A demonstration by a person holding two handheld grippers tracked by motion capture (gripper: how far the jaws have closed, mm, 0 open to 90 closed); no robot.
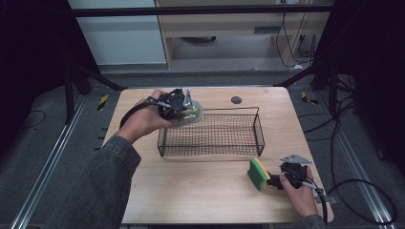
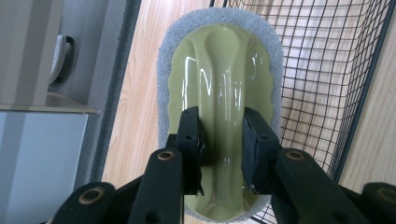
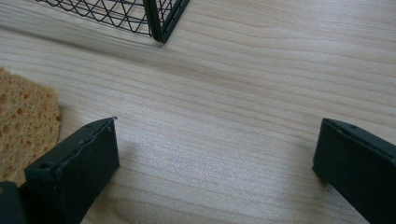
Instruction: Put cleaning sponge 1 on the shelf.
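Gripping the green scrubber (image 2: 219, 93) by its raised handle ridge, left gripper (image 2: 221, 140) hovers beside the wire basket (image 1: 258, 131) rim. Shift over the mesh before releasing. Right gripper (image 3: 215, 154) jaws spread, empty, sponge (image 3: 23, 135) just outside one finger.

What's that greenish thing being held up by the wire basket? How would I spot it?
Start at the black wire basket on the wooden table. At its near-left corner the left gripper clamps the scrubber: an oval pad, glossy olive-green handle ridge, fuzzy grey rim, unlike the yellow-green sponge.

No legible text or labels.
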